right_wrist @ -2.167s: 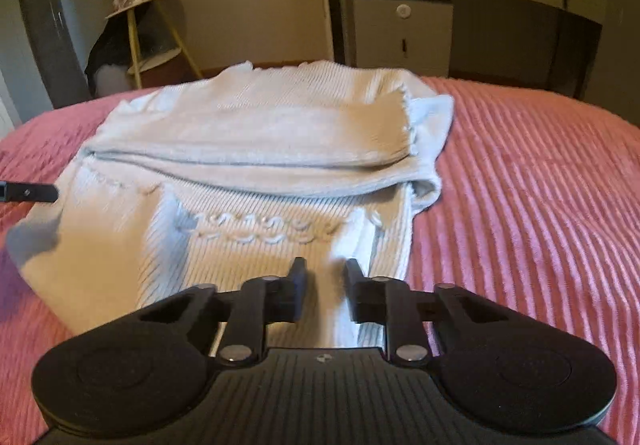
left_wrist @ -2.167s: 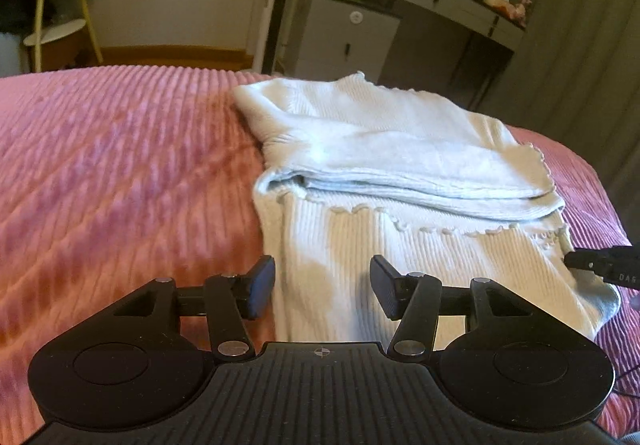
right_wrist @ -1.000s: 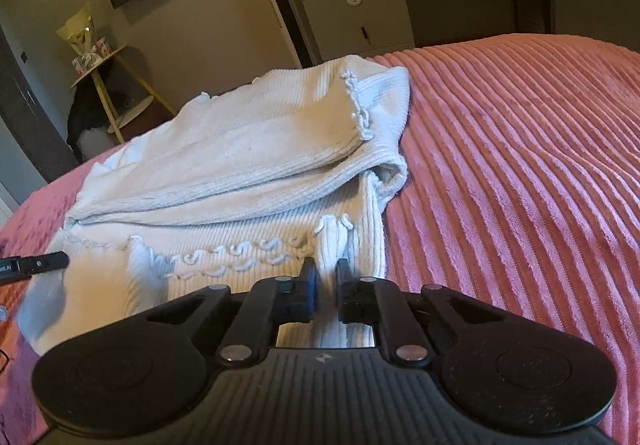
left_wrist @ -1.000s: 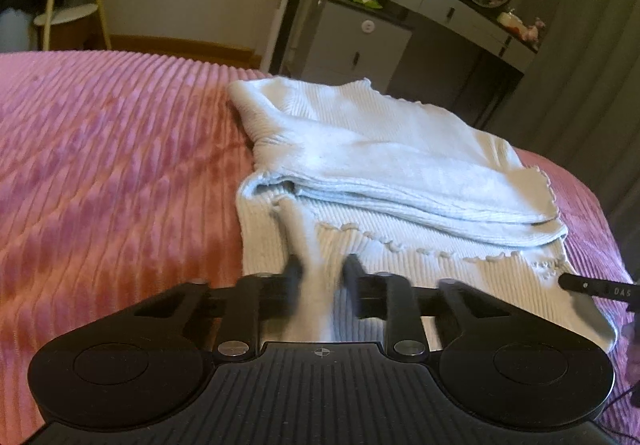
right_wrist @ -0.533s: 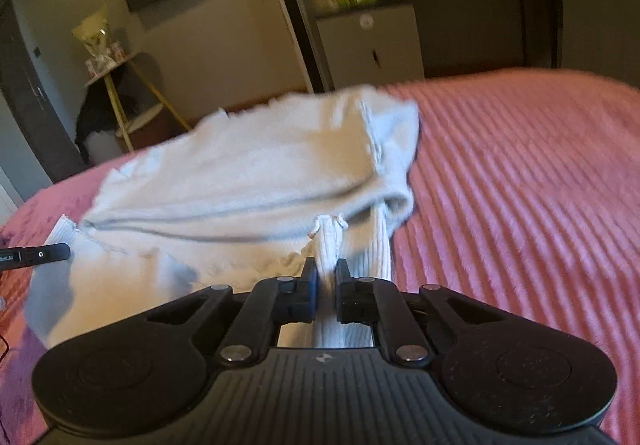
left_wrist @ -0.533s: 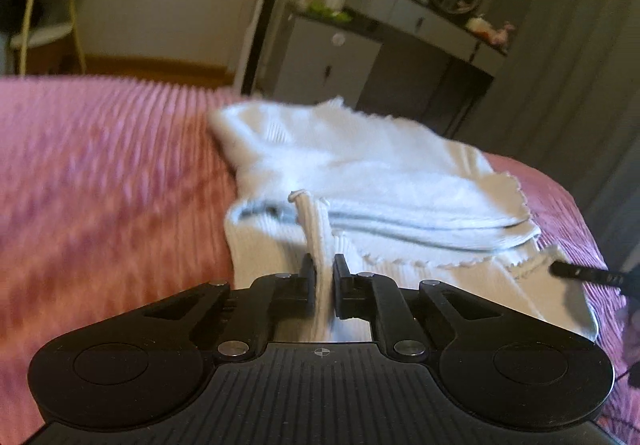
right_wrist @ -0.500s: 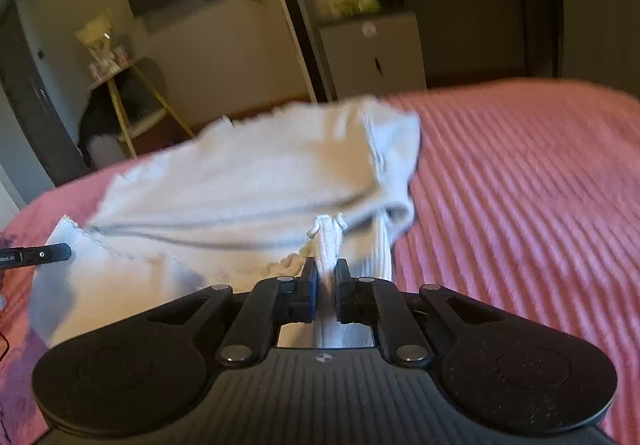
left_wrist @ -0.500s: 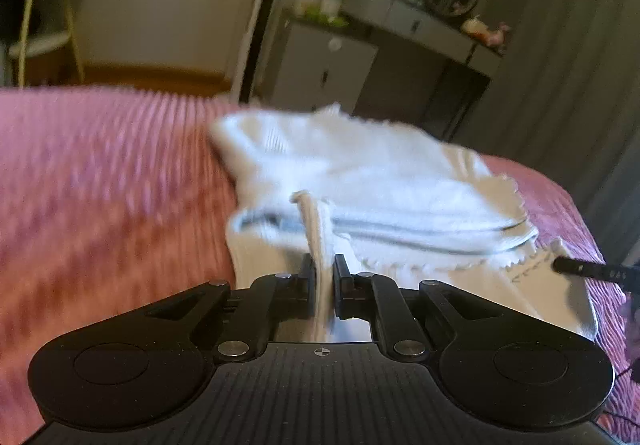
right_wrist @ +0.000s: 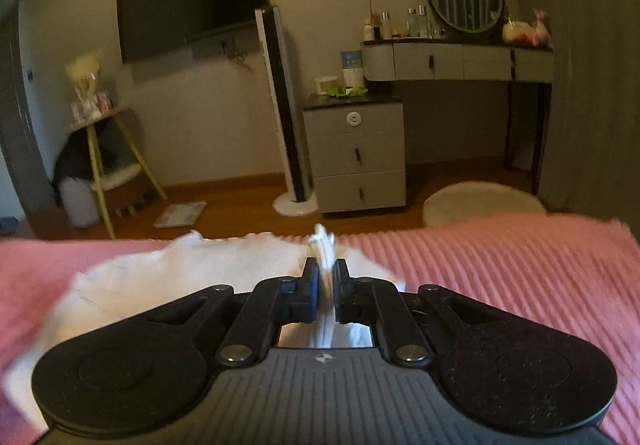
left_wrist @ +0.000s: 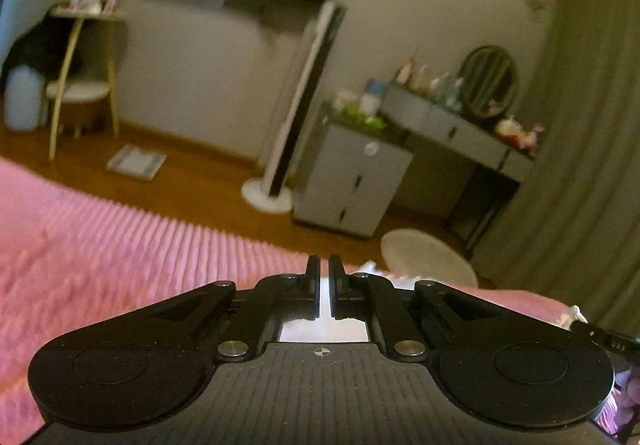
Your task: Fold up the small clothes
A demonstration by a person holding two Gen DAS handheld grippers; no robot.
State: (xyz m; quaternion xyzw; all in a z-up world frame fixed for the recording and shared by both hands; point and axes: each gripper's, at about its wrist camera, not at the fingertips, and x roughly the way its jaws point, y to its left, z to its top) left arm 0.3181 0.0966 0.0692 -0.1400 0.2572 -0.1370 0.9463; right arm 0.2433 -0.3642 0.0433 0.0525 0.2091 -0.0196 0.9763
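- Currently both grippers are clamped on the near hem of the white ribbed garment, which lies on the pink ribbed bedspread.
- Left gripper: jaws have just been closing; pads pinch white fabric, visible as a thin strip between them.
- Right gripper: jaws nearly together, with a bunched fold of hem standing up between them.
- Key relation: the rest of the garment lies ahead of and below both grippers, its long axis running across the line they point along. Judged next move: carry the hem forward over the far part.
- Neither hand looks nearer; each holds one end of the hem.
- View difference: the right wrist view shows the garment's body spreading leftward; the left wrist view hides nearly all of it, but shows the tip of the other gripper at its right edge.
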